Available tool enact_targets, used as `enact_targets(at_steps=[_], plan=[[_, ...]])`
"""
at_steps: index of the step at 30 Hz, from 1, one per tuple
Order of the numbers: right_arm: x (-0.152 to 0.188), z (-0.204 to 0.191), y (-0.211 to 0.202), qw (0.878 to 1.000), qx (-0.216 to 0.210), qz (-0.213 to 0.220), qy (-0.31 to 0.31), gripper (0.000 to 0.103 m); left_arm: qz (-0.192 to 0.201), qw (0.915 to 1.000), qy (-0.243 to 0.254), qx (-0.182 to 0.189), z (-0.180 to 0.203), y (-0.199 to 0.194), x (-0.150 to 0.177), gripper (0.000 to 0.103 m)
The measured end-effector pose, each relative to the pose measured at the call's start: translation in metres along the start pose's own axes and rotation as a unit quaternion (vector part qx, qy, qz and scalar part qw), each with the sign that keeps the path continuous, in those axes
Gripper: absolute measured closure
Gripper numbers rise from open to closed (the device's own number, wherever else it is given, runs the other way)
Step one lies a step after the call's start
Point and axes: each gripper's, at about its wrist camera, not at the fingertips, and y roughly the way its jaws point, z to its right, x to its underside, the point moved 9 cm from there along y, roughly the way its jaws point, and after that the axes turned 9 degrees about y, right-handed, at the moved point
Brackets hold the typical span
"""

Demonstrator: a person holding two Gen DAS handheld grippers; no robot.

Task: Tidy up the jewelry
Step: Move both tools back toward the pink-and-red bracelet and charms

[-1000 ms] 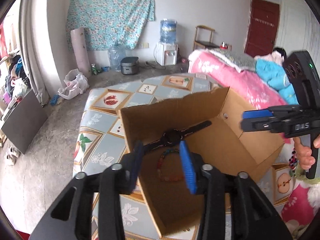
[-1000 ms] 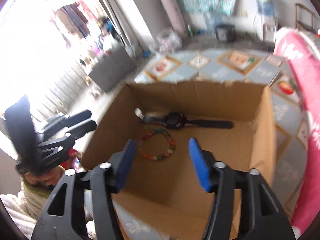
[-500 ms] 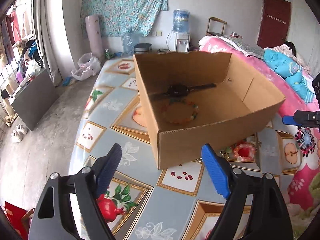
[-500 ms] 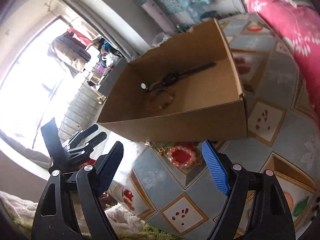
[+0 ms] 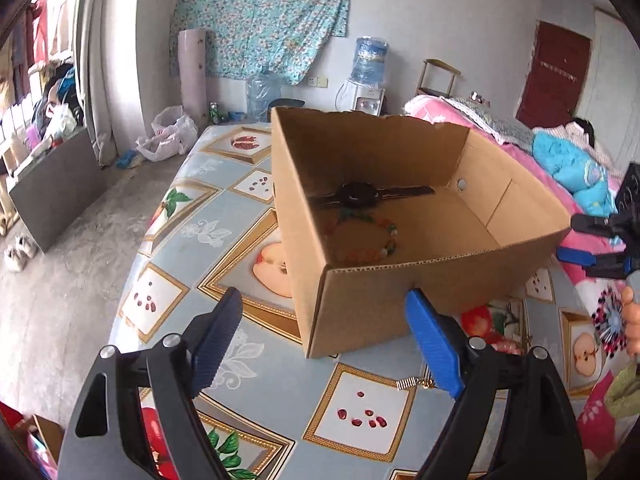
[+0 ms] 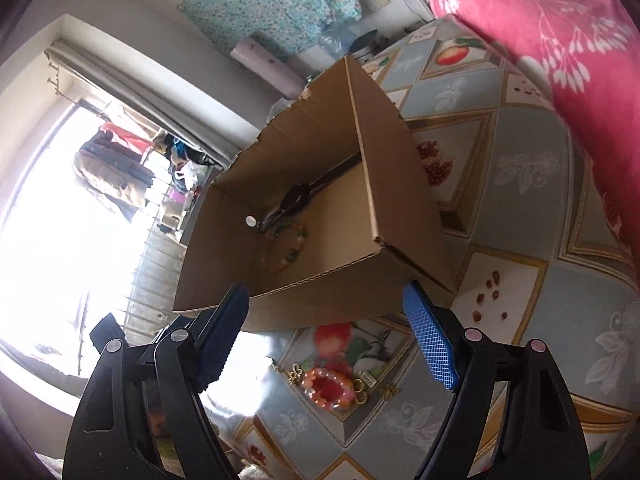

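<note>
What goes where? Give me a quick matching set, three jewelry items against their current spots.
Items:
1. black wristwatch
2. multicoloured bead bracelet
3. pink-red bead bracelet

Places:
A. on the tablecloth, outside the brown cardboard box
B. on the box floor toward the far wall
C. on the box floor, just nearer than the watch

Pairs: 1-B, 2-C, 3-A

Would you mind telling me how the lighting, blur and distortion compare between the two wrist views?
Left wrist view: evenly lit and sharp, with the watch in the box easy to read; fisheye bends the table edge. Right wrist view: the window is blown out white, glare washes the table beside the red bracelet, which looks slightly soft, and the whole scene is tilted.
</note>
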Motion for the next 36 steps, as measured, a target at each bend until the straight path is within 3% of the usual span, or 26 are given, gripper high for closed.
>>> enact_targets(at_steps=[3,5,10,14,17,20,25,28,32,34,36], plan=[[0.014,0.009,-0.013,0.999,0.043,0.008,-0.03,0.026,0.0,0.9998,-0.008,0.02,0.004,-0.005,0.014,0.021],[0.031,0.024,-0.017,0.993,0.1,0.009,-0.065,0.019,-0.012,0.9993,-0.002,0.036,0.016,-0.008,0.031,0.021],[0.083,0.06,-0.014,0.959,0.244,-0.019,-0.146,0.016,-0.068,0.9963,0.025,0.047,0.049,-0.005,0.081,0.019],[0.099,0.077,-0.004,0.935,0.304,-0.02,-0.185,0.012,-0.099,0.9941,0.024,0.036,0.061,0.006,0.102,0.019],[0.104,0.079,0.001,0.911,0.339,-0.017,-0.233,0.008,-0.098,0.9944,0.028,0.026,0.064,0.008,0.103,0.016],[0.106,0.077,-0.003,0.907,0.338,-0.008,-0.253,0.008,-0.092,0.9949,0.024,0.035,0.067,0.01,0.102,0.006],[0.106,0.084,-0.005,0.928,0.309,-0.028,-0.208,0.008,-0.09,0.995,0.036,0.025,0.069,0.01,0.101,0.006],[0.108,0.081,-0.007,0.927,0.306,-0.028,-0.213,0.008,-0.112,0.9897,0.088,-0.007,0.078,0.016,0.105,0.005],[0.111,0.078,-0.008,0.925,0.309,-0.03,-0.219,0.008,-0.119,0.9895,0.083,-0.006,0.082,0.016,0.103,0.005],[0.11,0.072,-0.008,0.918,0.325,-0.029,-0.224,0.008,-0.116,0.9896,0.084,-0.006,0.083,0.016,0.102,0.005],[0.103,0.061,-0.006,0.92,0.314,-0.01,-0.233,0.008,-0.116,0.9897,0.084,-0.006,0.086,0.016,0.101,0.005]])
